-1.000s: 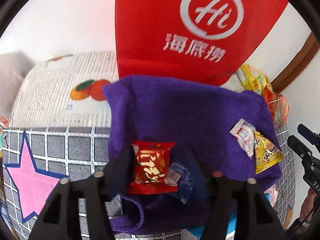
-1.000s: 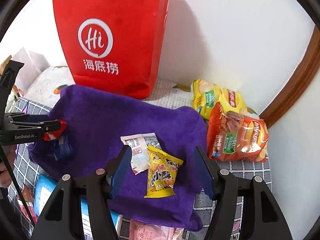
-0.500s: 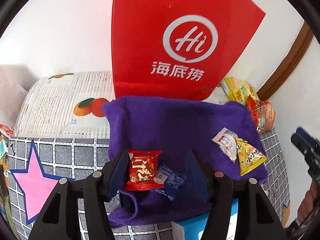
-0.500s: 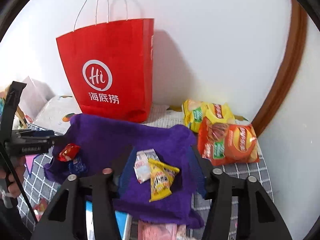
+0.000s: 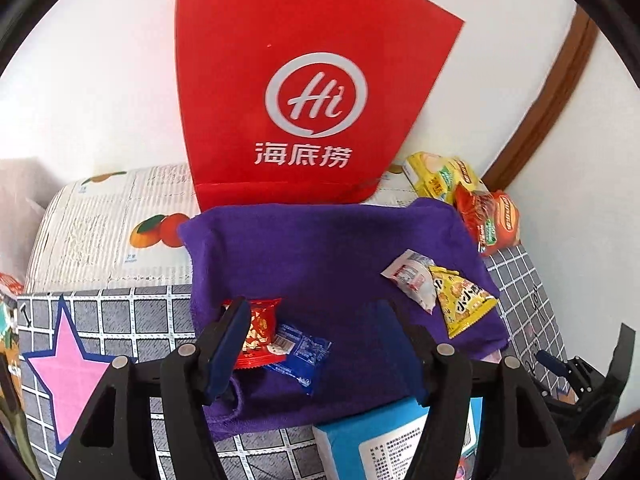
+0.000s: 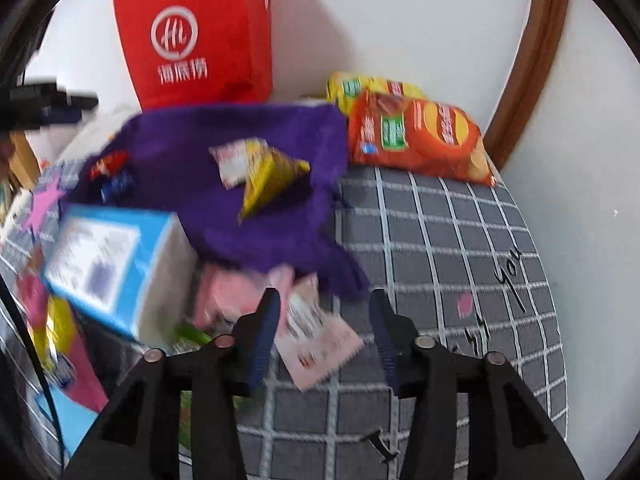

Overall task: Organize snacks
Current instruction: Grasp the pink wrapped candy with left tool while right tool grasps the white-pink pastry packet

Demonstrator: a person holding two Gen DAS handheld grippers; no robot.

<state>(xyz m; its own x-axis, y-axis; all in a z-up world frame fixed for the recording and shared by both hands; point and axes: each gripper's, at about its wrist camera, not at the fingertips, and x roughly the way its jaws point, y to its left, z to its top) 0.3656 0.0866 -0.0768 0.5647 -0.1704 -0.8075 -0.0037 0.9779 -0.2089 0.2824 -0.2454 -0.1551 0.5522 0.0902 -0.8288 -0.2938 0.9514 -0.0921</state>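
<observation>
A purple towel point(image 5: 320, 248) lies on the table and holds a red packet point(image 5: 260, 332), a blue packet point(image 5: 300, 352), a white packet point(image 5: 412, 280) and a yellow triangular packet point(image 5: 460, 304). My left gripper point(image 5: 316, 344) is open and empty, just short of the red and blue packets. My right gripper point(image 6: 324, 336) is open and empty, low over a pink packet point(image 6: 316, 340) at the towel's point(image 6: 240, 184) front edge. The right wrist view is blurred by motion.
A red paper bag point(image 5: 296, 92) stands against the wall behind the towel. Orange point(image 6: 416, 136) and yellow point(image 6: 368, 86) chip bags lie at the back right. A blue-and-white box point(image 6: 108, 264) and more packets lie in front of the towel. Grey checked tablecloth point(image 6: 460, 264) spreads to the right.
My left gripper has drawn back from the red packet, which stays on the towel. My right gripper has dropped and swung right, from the yellow packet to the pink packet.
</observation>
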